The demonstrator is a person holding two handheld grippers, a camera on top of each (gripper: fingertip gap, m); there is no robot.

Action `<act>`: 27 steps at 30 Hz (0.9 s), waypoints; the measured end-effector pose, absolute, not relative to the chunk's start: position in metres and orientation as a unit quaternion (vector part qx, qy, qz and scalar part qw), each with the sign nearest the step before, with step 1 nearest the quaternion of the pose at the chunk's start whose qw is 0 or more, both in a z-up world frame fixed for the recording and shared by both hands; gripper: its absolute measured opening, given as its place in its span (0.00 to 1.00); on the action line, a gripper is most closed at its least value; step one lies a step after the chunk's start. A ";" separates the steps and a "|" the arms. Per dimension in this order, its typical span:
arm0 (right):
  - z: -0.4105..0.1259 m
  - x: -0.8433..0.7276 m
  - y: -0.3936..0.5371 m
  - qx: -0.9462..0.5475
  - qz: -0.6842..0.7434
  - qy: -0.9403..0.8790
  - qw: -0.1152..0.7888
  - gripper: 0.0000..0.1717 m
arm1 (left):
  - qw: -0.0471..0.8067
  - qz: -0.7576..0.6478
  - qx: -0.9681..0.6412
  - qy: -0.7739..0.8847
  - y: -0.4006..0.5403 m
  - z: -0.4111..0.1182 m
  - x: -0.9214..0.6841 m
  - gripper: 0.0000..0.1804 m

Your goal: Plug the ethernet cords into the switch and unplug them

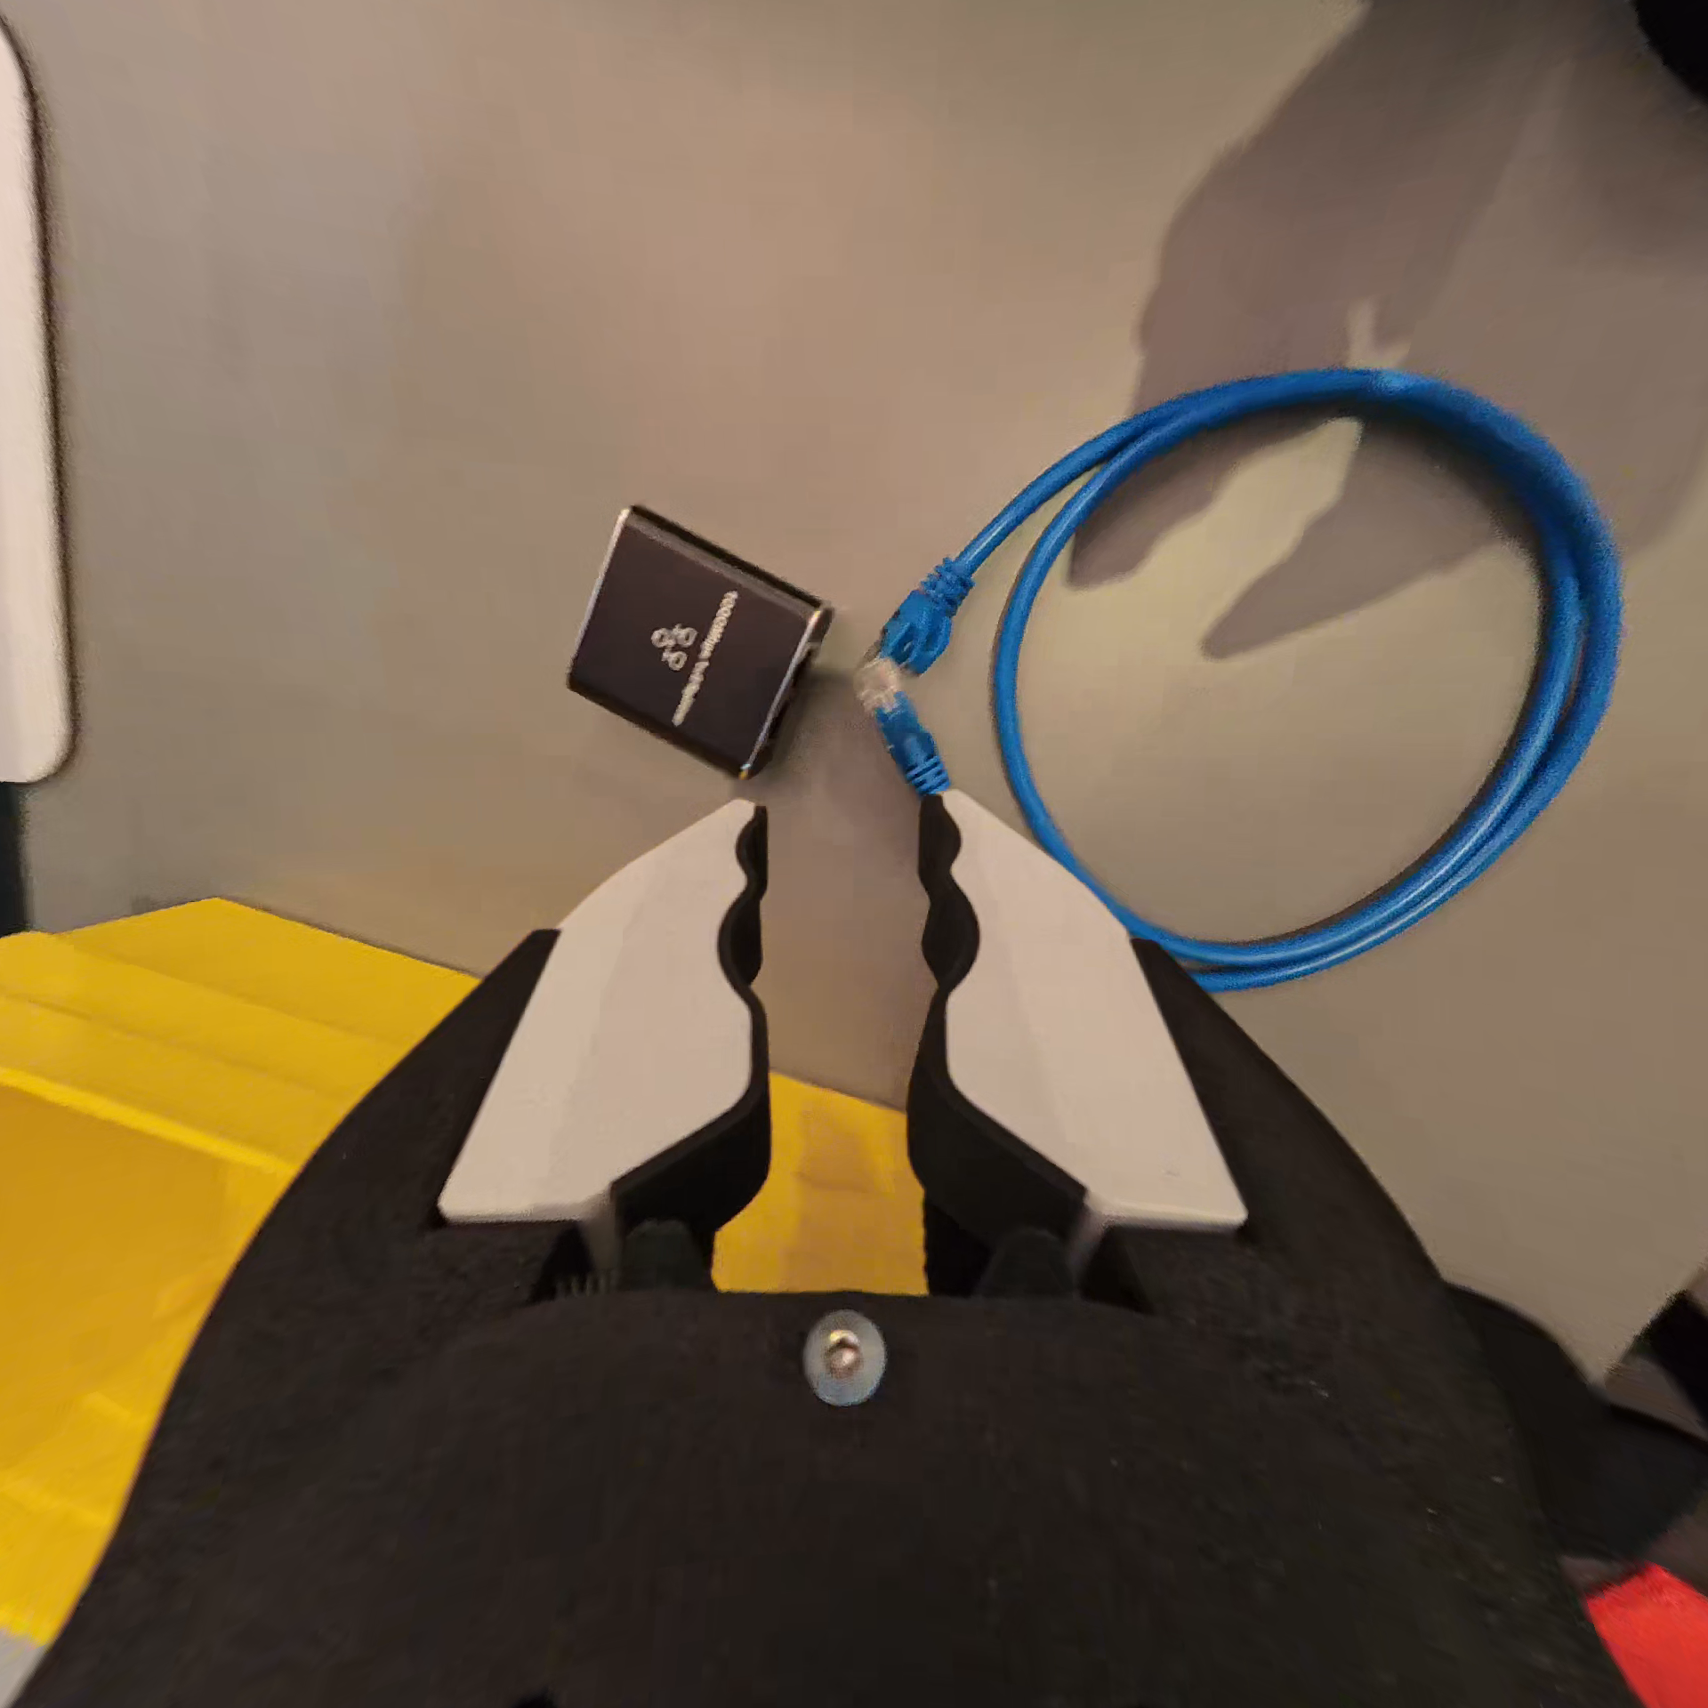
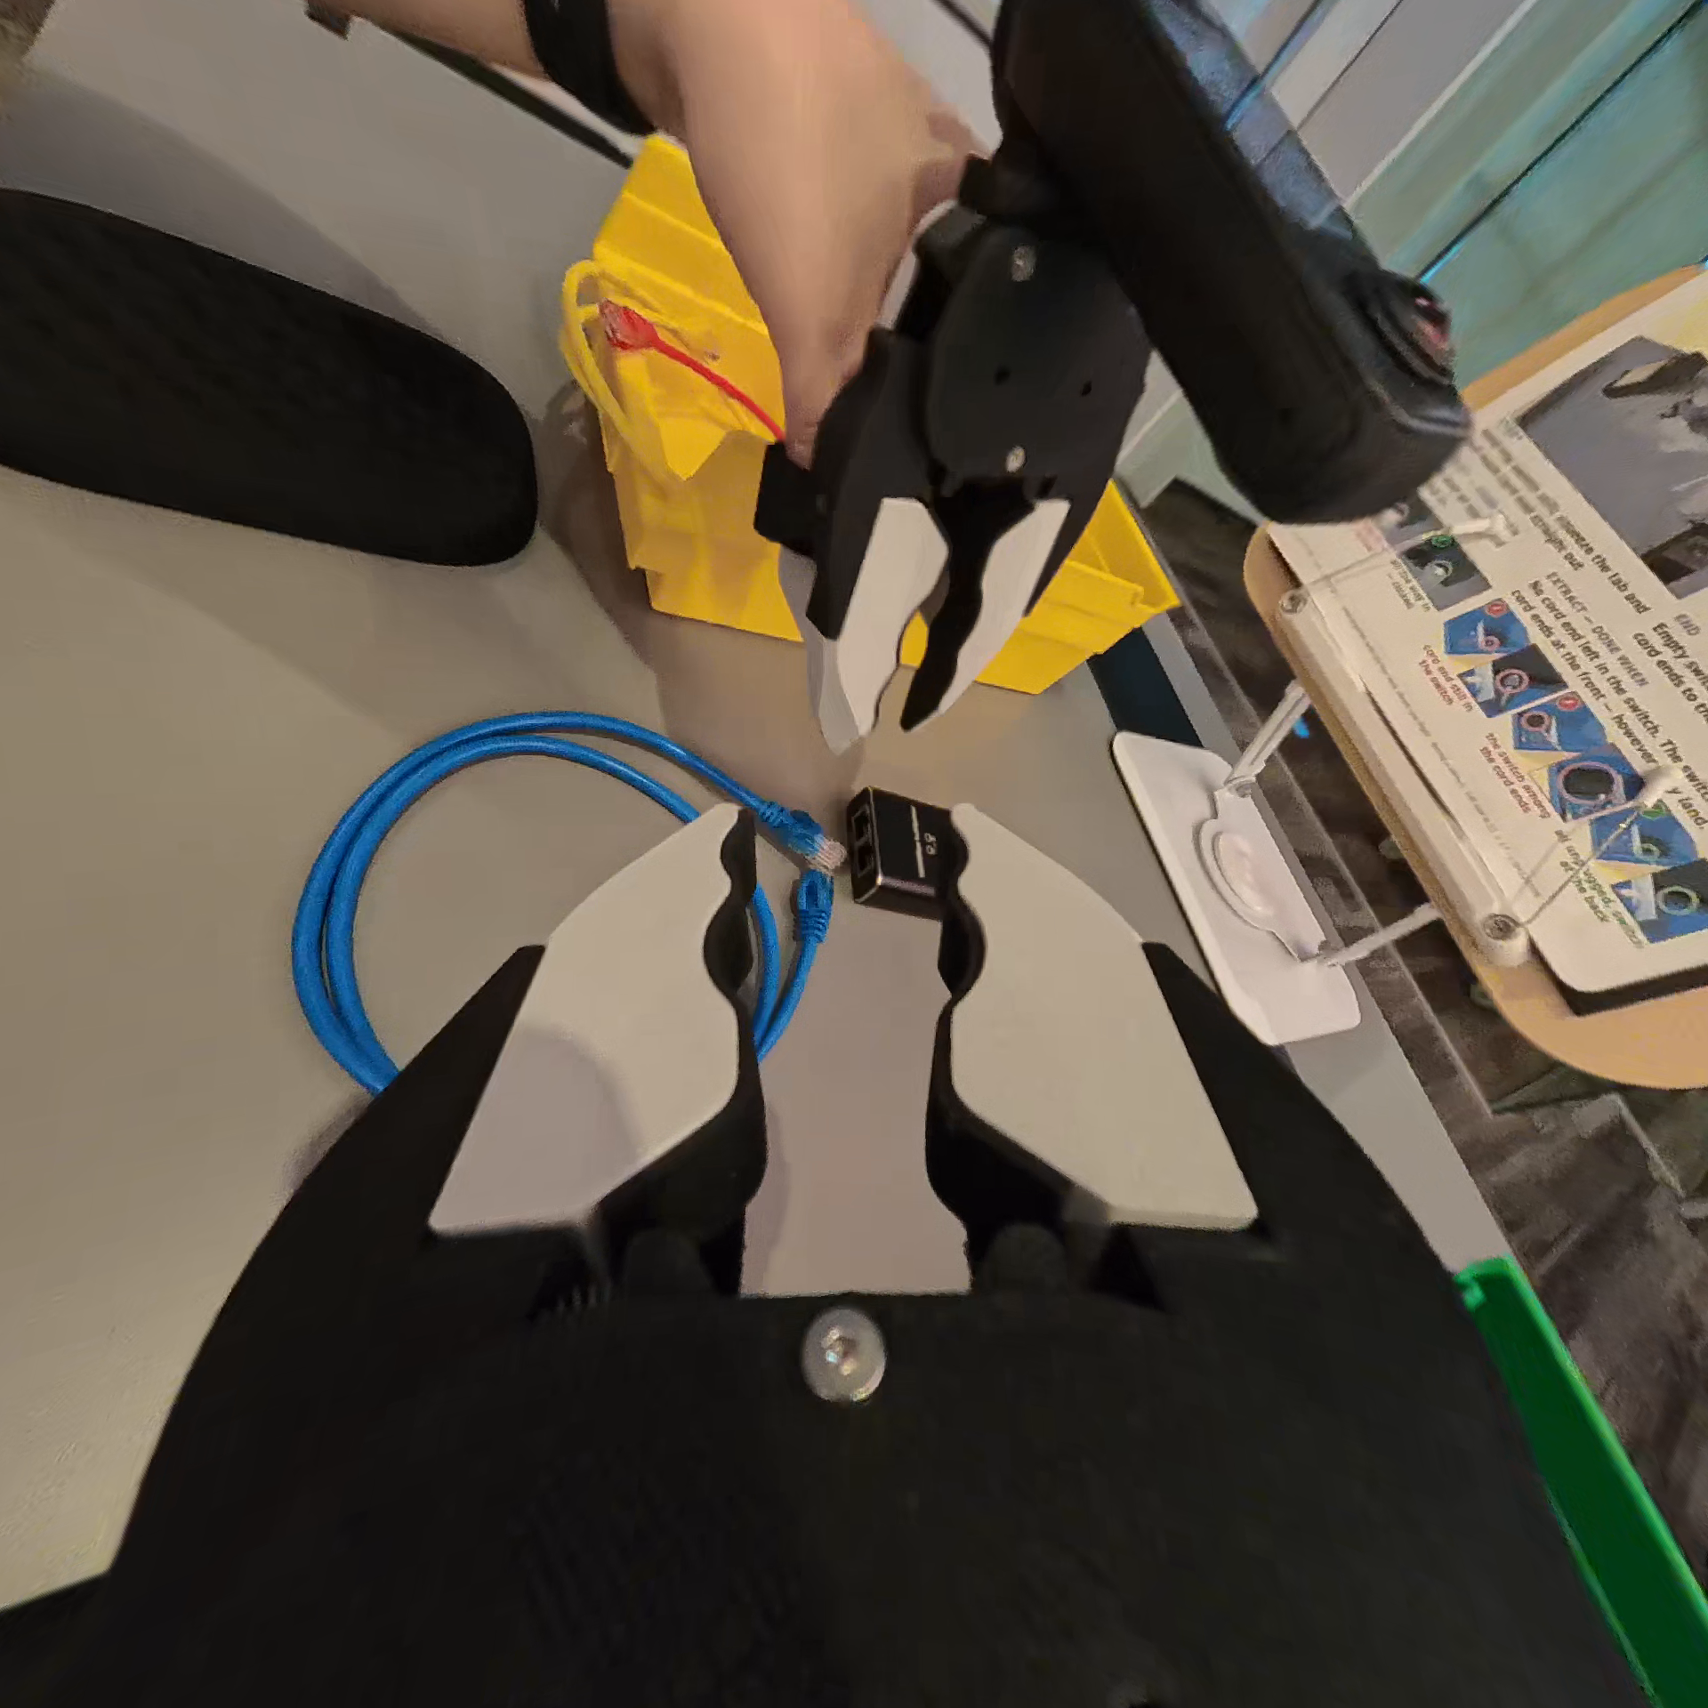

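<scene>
Above the grey counter (image 2: 231,647) both claws hang part-open and empty: right claw (image 2: 846,836) over the black switch (image 2: 901,855), left claw (image 2: 878,725) just past it, the blue cord (image 2: 388,813) coiled beside with both plugs (image 2: 818,850) loose, near the ports but not in. Looks like the plug-in step not begun; next needs one claw pinching a plug, the other steadying the switch. Motion blur softens plugs and ports; red cord (image 2: 684,360) in the yellow bin (image 2: 1063,628) is partly hidden.

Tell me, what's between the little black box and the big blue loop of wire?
The cord's two plugs, tips near the switch ports, none plugged in; left wrist view shows it best.
</scene>
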State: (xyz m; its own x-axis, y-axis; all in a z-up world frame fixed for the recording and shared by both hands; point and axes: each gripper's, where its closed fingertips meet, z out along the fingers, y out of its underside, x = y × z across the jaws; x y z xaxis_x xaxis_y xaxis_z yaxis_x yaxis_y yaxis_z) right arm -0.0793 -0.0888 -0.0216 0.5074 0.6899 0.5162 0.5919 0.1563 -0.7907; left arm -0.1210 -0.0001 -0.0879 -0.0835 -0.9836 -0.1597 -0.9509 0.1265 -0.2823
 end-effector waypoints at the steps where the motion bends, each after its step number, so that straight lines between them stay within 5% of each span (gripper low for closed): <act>1: -0.026 -0.081 -0.091 -0.640 0.048 -0.495 0.586 0.21 | 0.152 -0.061 -0.670 0.725 -0.004 -0.091 -0.118 0.16; 17: -0.048 -0.084 -0.099 -0.646 0.070 -0.497 0.576 0.19 | 0.130 0.054 -0.724 0.675 0.001 -0.154 -0.114 0.08; 27: -0.040 -0.106 -0.070 -0.708 0.100 -0.359 0.600 0.22 | 0.267 -0.020 -0.749 0.607 0.011 -0.058 -0.101 0.07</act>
